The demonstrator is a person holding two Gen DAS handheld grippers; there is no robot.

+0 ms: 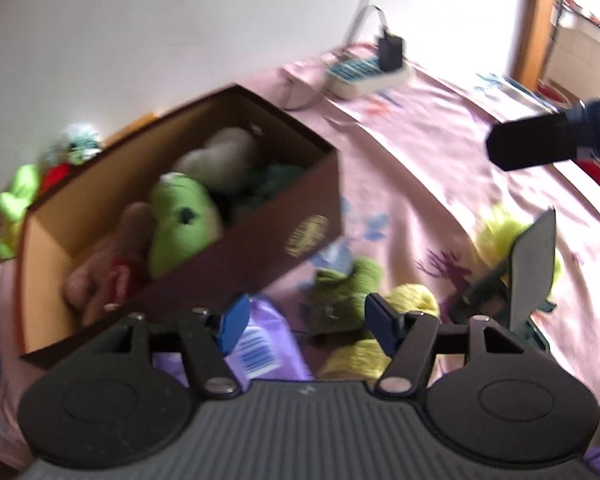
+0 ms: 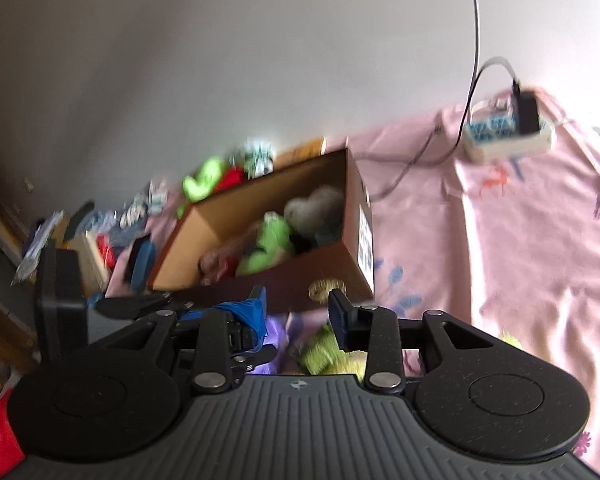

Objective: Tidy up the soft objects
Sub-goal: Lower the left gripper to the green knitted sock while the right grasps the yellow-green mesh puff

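A brown cardboard box (image 1: 236, 252) lies on the pink bedsheet and holds a green plush (image 1: 184, 220), a beige plush (image 1: 220, 160) and a brown plush (image 1: 108, 256). The box also shows in the right wrist view (image 2: 284, 284). My left gripper (image 1: 306, 322) is open and empty, above a dark green plush (image 1: 344, 292), yellow soft toys (image 1: 414, 298) and a purple packet (image 1: 260, 344). My right gripper (image 2: 300, 314) is open and empty, just in front of the box, over a green plush (image 2: 320, 352). The left gripper's body shows at the left of the right wrist view (image 2: 60, 288).
A white power strip (image 1: 366, 74) with a black plug and cables lies at the far edge by the wall. More soft toys (image 1: 40, 176) lie behind the box. A fluffy yellow toy (image 1: 496, 232) lies at the right. Clutter (image 2: 96, 232) is piled left of the box.
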